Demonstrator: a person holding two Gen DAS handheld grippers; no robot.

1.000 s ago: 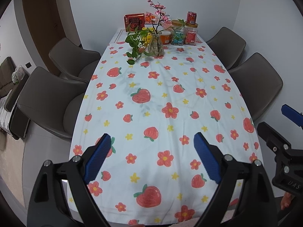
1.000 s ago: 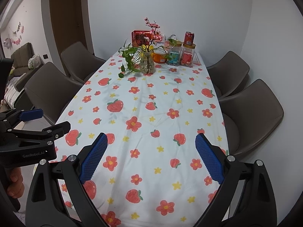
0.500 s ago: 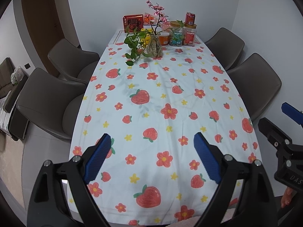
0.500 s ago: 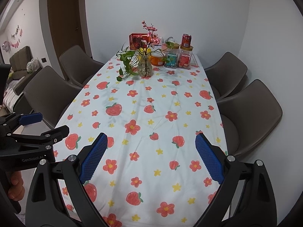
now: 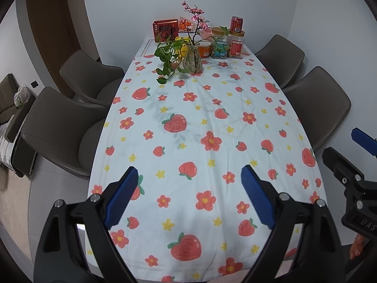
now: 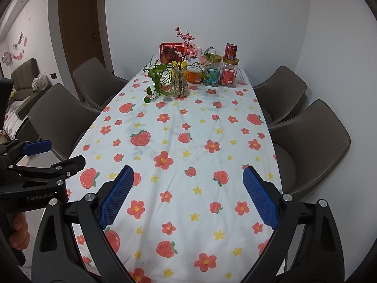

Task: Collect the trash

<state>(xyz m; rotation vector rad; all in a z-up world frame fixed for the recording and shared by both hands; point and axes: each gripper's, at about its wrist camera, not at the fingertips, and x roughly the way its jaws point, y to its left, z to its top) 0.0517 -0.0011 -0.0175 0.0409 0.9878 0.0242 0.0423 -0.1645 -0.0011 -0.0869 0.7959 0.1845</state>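
Note:
A long table under a white cloth point(image 5: 212, 122) printed with strawberries and flowers fills both views. At its far end stand a red can point(image 5: 236, 23) on top of a jar point(image 5: 236, 44), a second jar point(image 5: 219, 44), an orange tub point(image 5: 204, 49) and a red box point(image 5: 165, 30). My left gripper point(image 5: 188, 168) hangs open over the near end with nothing between its blue pads point(image 5: 122, 198). My right gripper point(image 6: 188, 168) is open too and holds nothing. Each gripper shows at the edge of the other's view: the right gripper point(image 5: 344, 146), the left gripper point(image 6: 66, 151).
A glass vase point(image 5: 192, 57) with trailing green leaves and pink blossom stands in front of the jars. Brown chairs line both sides, two on the left point(image 5: 61, 127) and two on the right point(image 5: 322, 101). A sofa with a bag point(image 6: 38, 81) lies beyond on the left.

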